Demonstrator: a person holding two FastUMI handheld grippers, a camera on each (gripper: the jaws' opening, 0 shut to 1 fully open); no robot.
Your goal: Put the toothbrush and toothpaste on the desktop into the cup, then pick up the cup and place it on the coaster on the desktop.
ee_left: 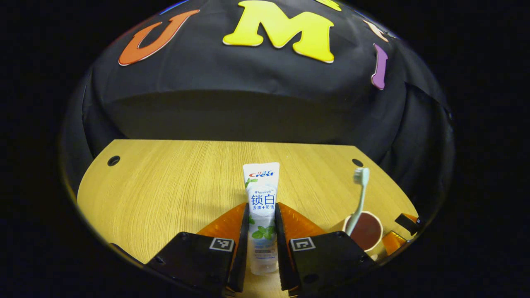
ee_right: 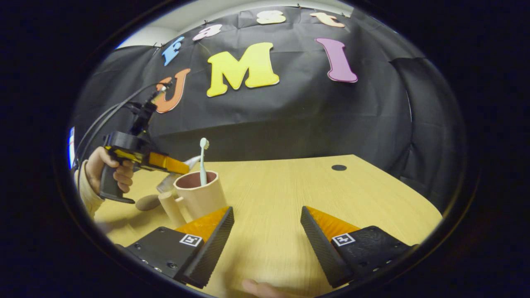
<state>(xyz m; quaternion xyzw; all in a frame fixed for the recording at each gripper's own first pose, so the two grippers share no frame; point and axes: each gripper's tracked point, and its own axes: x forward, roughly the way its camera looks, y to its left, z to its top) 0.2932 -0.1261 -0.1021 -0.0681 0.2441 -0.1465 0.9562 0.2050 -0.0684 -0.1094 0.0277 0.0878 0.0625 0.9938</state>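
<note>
My left gripper [ee_left: 261, 212] is shut on a white toothpaste tube [ee_left: 261, 182], held above the wooden desktop [ee_left: 174, 186] with its flat end pointing away. To its right stands a pinkish cup [ee_left: 365, 231] with a pale green toothbrush [ee_left: 359, 198] upright inside. In the right gripper view the cup [ee_right: 201, 196] with its handle and the toothbrush [ee_right: 203, 159] sit at the left. Just behind them a hand holds the left gripper [ee_right: 184, 169] with the toothpaste [ee_right: 167, 182]. My right gripper [ee_right: 267, 231] is open over bare desktop, right of the cup.
A small brown round coaster [ee_right: 147, 203] lies on the desktop left of the cup, under the hand [ee_right: 112, 165]. Dark cable holes [ee_left: 113, 160] [ee_right: 338, 167] mark the desktop's far corners. Black cloth walls close in the back and sides. A fingertip [ee_right: 256, 287] shows at the bottom edge.
</note>
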